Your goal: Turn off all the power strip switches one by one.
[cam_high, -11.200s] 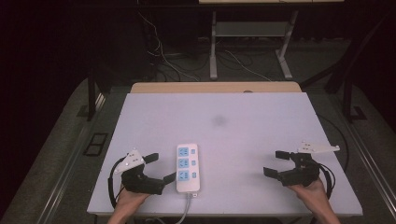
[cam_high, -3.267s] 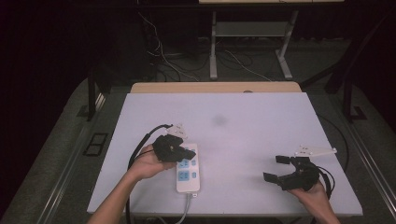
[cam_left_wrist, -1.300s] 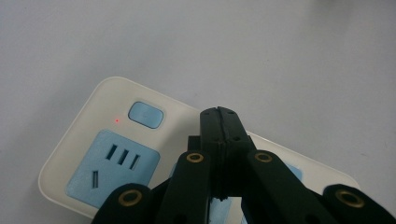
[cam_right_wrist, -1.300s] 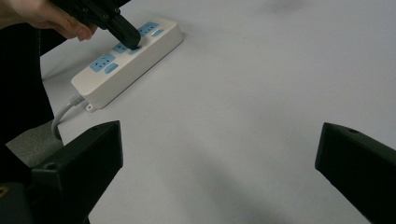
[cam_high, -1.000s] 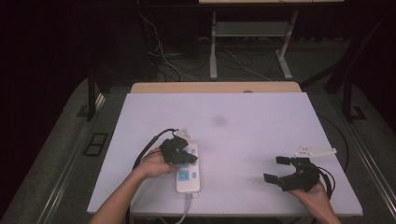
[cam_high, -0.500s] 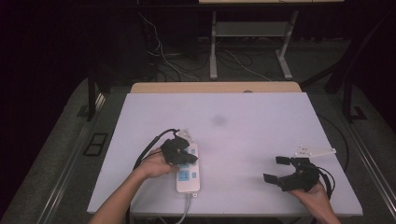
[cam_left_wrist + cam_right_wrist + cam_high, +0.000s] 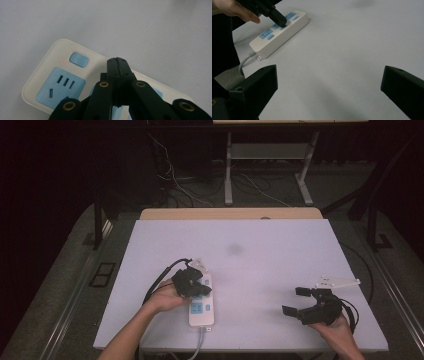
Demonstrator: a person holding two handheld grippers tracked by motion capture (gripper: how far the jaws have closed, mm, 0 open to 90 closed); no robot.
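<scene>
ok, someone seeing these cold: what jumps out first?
The white power strip with blue sockets, near the front edge of the pale table, left of centre. The left tongs are shut, tip down on the strip's top just past a blue switch with a small red light beside it. The right tongs sit open at the front right, nothing between them.

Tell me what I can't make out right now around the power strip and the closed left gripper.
- Left gripper tip contact: its own closed jaws hide whatever they press on the power strip in the left gripper view.
- Middle switch: covered by the jaws in the right gripper view; hidden under the gripper in the high view.
- Strip's cord: cut off by the table edge in the high view.
- Right gripper: open, holding nothing.
</scene>
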